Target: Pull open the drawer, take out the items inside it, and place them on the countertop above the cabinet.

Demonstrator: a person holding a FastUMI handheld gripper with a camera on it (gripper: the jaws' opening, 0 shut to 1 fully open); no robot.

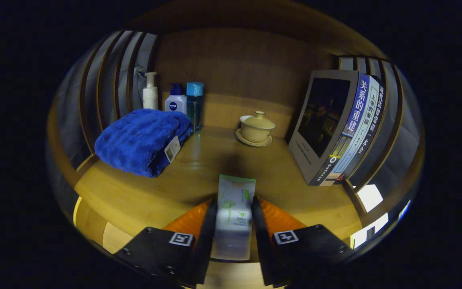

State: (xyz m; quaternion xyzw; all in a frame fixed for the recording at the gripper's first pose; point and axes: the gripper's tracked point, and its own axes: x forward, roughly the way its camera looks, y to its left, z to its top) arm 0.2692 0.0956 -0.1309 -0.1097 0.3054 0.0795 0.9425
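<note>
**Tissue pack over the bench**

My gripper (234, 228) clamps a white-and-green soft tissue pack (234, 208), its near end cut off between my fingers, above the wooden bench (134, 192). Beyond: folded blue plush towel (142, 140), cream lidded teacup (256, 127), leaning books (335, 124), half-hidden bottles (177, 102).

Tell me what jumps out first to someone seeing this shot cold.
The white-and-green tissue pack clamped between the gripper fingers draws the eye first, held just over the wooden countertop. Next comes the bright blue towel, piled ahead and to the left in front of three bottles. To the right, books lean against the slatted side, with a lidded cup on a saucer at the back.
</note>
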